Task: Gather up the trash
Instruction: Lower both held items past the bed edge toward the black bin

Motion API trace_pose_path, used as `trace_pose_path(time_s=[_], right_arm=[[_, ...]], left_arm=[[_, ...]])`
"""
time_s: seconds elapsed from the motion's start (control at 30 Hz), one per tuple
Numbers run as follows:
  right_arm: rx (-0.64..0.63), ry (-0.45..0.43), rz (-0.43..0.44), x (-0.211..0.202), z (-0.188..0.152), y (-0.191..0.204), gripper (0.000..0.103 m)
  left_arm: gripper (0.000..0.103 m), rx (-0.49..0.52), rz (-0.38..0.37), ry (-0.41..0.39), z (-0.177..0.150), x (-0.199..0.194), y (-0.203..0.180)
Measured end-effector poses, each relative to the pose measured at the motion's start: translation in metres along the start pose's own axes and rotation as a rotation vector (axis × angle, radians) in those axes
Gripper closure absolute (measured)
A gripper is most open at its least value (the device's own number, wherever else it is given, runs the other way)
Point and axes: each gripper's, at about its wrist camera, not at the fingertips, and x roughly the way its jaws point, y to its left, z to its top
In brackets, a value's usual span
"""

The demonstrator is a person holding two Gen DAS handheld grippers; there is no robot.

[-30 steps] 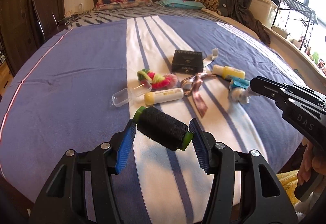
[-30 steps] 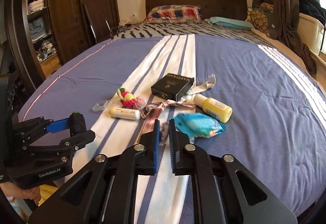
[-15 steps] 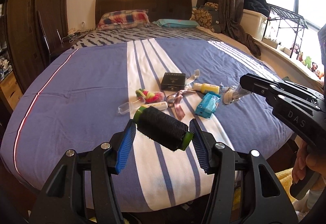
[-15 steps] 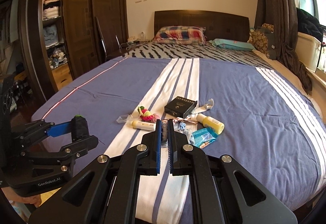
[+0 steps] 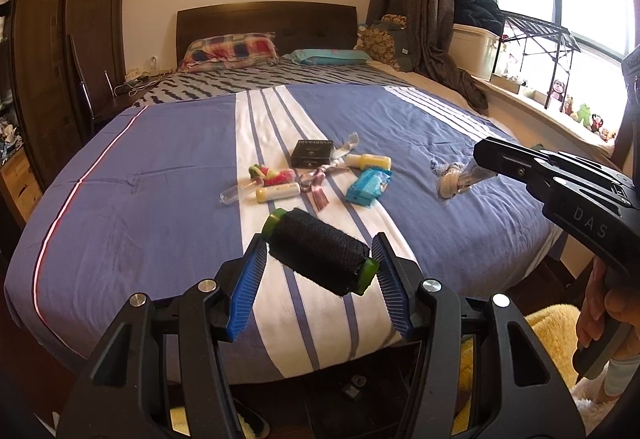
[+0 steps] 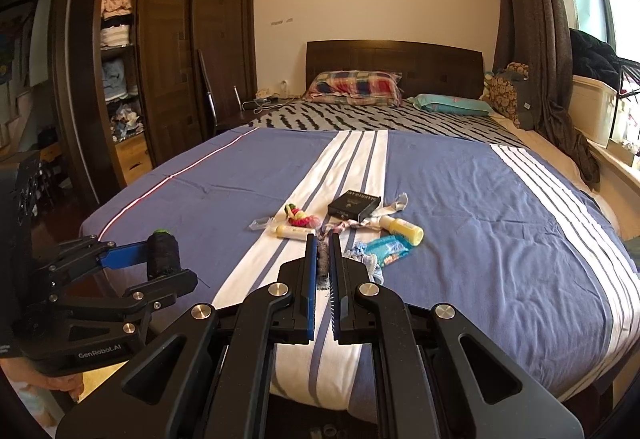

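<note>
Two labels read: "DAS" right hand-held gripper (image 5: pixel 476 155), "GenRobot.AI" left hand-held gripper (image 6: pixel 160 259).

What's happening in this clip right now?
A person is clearing clutter off a bed with two handheld claws. The left claw grips a spool of black thread by its ends, held in the air near the foot of the bed. The right claw is shut on a scrap of pale cloth. On the cover lie a black box, a yellow bottle, a blue packet, a ribbon and other small items.
</note>
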Motion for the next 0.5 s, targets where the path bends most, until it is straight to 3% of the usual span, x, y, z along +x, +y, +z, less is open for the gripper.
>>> trace_pose_path(time_s=[0.3,0.5], right_arm=[[0.027,0.041,0.019,-0.019,-0.039,-0.005,0.096],[0.043,0.139,0.028,-0.003,-0.075,-0.006,0.096]], left_arm=[[0.051,0.007,-0.040,0.059,-0.038,0.000,-0.007],[0.051,-0.006,-0.056,0.144,-0.071,0.020,-0.009]])
